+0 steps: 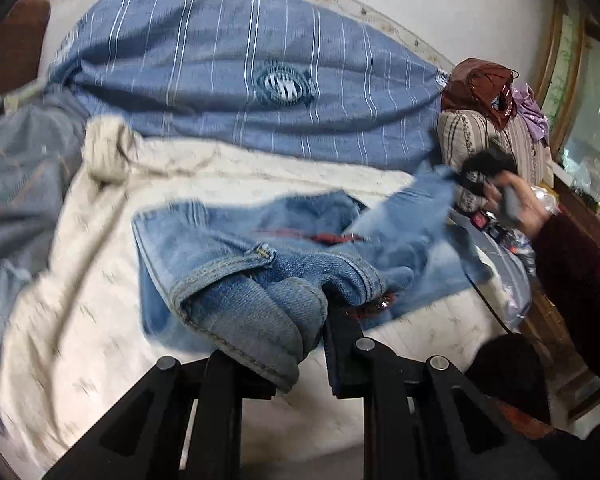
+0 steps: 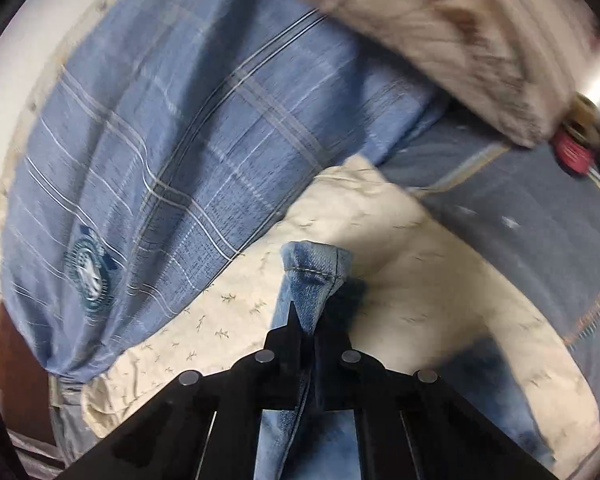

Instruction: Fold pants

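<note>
Faded blue jeans (image 1: 236, 264), bunched, hem and waist pinched in both grippers' closed jaws.

Left gripper (image 1: 300, 344) low in the left wrist view, jaws clamped on bunched denim; right gripper (image 2: 306, 344) pinched tight on a hem, its hand (image 1: 516, 200) blurred and raised at far right.

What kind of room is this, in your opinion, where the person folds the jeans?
Most likely a bedroom at home. The jeans lie on a cream bedspread, a large blue striped pillow rests behind them, and a beige cushion sits beside it.
</note>
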A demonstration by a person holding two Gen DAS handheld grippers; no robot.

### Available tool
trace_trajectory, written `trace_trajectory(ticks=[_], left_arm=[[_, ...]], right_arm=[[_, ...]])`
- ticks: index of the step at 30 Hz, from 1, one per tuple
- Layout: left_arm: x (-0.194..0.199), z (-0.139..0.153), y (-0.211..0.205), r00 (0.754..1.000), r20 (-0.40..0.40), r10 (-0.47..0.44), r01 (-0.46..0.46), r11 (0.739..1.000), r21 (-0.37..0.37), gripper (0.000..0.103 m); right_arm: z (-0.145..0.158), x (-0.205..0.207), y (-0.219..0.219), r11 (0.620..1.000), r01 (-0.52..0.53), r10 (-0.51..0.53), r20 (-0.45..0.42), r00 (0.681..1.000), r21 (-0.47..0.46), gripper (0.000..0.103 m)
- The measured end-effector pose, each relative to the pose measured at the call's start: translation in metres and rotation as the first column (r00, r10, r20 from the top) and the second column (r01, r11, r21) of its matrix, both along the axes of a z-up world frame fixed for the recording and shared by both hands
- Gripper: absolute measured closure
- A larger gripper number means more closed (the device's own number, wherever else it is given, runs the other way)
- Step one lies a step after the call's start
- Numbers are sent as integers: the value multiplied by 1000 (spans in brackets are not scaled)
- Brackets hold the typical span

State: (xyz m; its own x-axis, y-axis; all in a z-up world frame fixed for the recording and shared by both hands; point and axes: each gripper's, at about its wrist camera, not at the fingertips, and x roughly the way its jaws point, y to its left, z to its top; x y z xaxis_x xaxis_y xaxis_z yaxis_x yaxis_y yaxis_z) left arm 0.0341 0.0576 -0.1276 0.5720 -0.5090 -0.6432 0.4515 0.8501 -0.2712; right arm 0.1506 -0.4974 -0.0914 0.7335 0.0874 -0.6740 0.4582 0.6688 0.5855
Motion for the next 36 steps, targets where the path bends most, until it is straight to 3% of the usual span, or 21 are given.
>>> trace_trajectory(ticks=[6, 8, 12, 15, 19, 21, 24, 28, 32, 34, 36], left_arm=[[31, 22, 6, 999, 29, 31, -31, 1000, 7, 84], [37, 14, 7, 999, -13, 41, -41, 999, 21, 84], [36, -15, 5, 982, -171, 83, -69, 994, 82, 83], [26, -29, 5, 971, -220, 98, -69, 988, 137, 78], [23, -37, 11, 944, -308, 117, -80, 988, 130, 71], [20, -36, 14, 937, -328, 119, -84, 989, 118, 66], [12, -31, 21, 934, -322, 156, -100, 978, 184, 51], [6, -14, 49, 933, -295, 207, -161, 972, 171, 51], [21, 6, 66, 937, -239, 256, -227, 964, 140, 39], [36, 7, 75, 932, -233, 277, -258, 960, 109, 37], [53, 0, 81, 924, -256, 283, -272, 959, 77, 29]], right_arm=[[-20, -102, -22, 995, 59, -67, 109, 992, 75, 99], [-39, -122, -20, 995, 64, -70, 85, 994, 75, 99], [-100, -146, -16, 982, 52, -49, -24, 999, 183, 99], [-115, -165, -13, 973, 50, -46, -23, 999, 226, 95], [-106, -181, -18, 966, 32, -17, -59, 998, 257, 94], [-90, -188, -18, 984, 17, -4, -73, 997, 180, 94], [-58, -201, -14, 1000, -6, 6, -73, 997, 3, 94], [-27, -209, -9, 996, -76, 78, 45, 996, -43, 92], [6, -182, 43, 958, -261, 279, 178, 944, -120, 91], [15, -165, 75, 927, -357, 376, 257, 890, -120, 90], [29, -154, 112, 899, -401, 439, 369, 819, -180, 86]])
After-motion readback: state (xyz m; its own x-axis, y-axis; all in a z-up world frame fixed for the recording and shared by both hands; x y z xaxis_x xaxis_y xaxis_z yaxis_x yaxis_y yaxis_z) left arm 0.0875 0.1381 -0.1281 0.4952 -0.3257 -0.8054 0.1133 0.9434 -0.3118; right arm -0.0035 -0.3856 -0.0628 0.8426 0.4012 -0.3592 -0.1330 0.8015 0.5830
